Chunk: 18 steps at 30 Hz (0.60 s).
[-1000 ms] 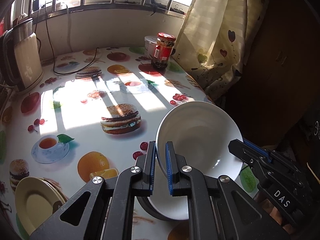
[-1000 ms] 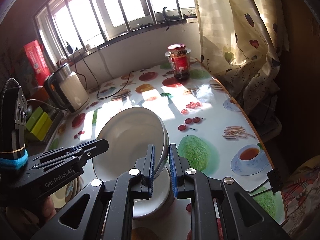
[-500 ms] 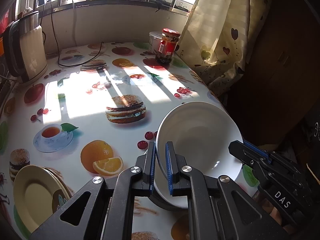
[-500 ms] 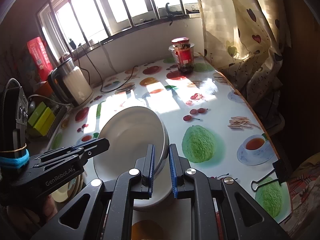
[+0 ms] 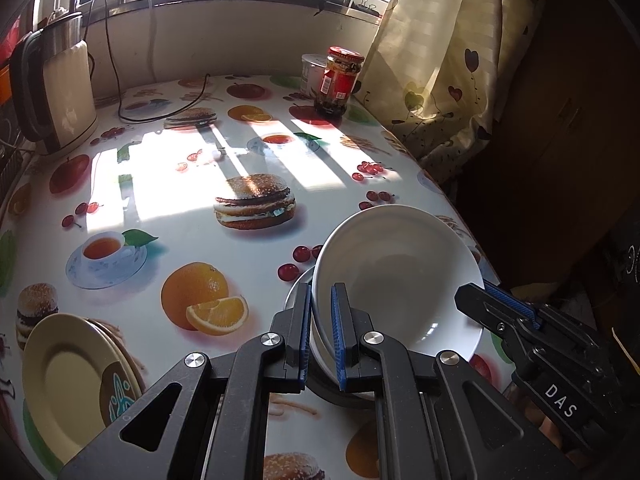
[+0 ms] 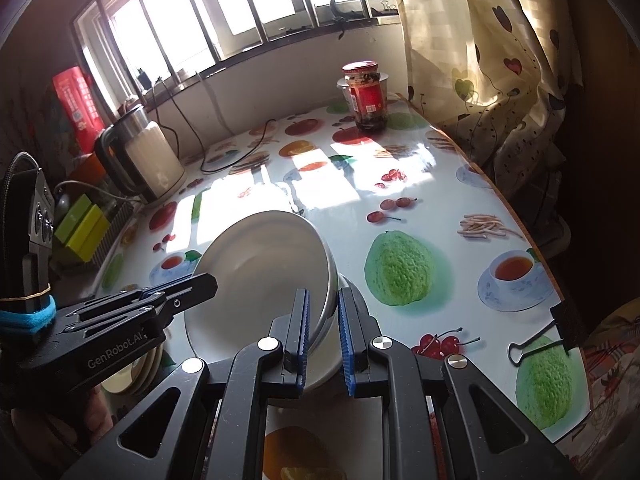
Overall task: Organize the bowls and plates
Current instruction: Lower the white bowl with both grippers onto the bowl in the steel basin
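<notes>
White bowl (image 5: pixel 400 276), tilted, is pinched at opposite rims by both grippers above a second white dish (image 5: pixel 298 294) on the table (image 5: pixel 160 216); the left gripper (image 5: pixel 320 334) is clamped on its near-left rim, the right gripper (image 6: pixel 323 334) clamped on the opposite rim; cream plates (image 5: pixel 68 376) are stacked at the table's near-left edge; a red-lidded jar (image 5: pixel 338 80) and a kettle (image 5: pixel 56 92) stand well apart, near the window.

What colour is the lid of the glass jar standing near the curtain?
Red; the glass jar's lid shows best in the right wrist view.
</notes>
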{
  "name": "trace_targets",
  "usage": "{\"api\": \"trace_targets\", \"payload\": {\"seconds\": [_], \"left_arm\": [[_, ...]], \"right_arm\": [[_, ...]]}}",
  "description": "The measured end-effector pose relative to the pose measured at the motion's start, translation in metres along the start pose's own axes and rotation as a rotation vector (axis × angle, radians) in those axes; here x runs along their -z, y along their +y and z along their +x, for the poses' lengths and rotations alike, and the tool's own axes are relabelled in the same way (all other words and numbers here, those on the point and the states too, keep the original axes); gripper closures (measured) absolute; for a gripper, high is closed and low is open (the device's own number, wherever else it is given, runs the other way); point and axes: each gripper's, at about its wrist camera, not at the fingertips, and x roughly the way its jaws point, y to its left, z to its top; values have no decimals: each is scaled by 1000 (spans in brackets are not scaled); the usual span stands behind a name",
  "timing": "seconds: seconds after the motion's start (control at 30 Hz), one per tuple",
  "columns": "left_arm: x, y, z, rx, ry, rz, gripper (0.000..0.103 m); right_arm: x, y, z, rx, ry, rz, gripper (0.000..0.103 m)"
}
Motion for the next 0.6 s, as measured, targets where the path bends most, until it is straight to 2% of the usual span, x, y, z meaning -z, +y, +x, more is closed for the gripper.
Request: {"api": "trace_targets", "payload": {"seconds": [0.6], "left_arm": [[9,-1,5,-9,23,2,93]], "right_arm": [[11,-5,7,1,22,14,88]]}}
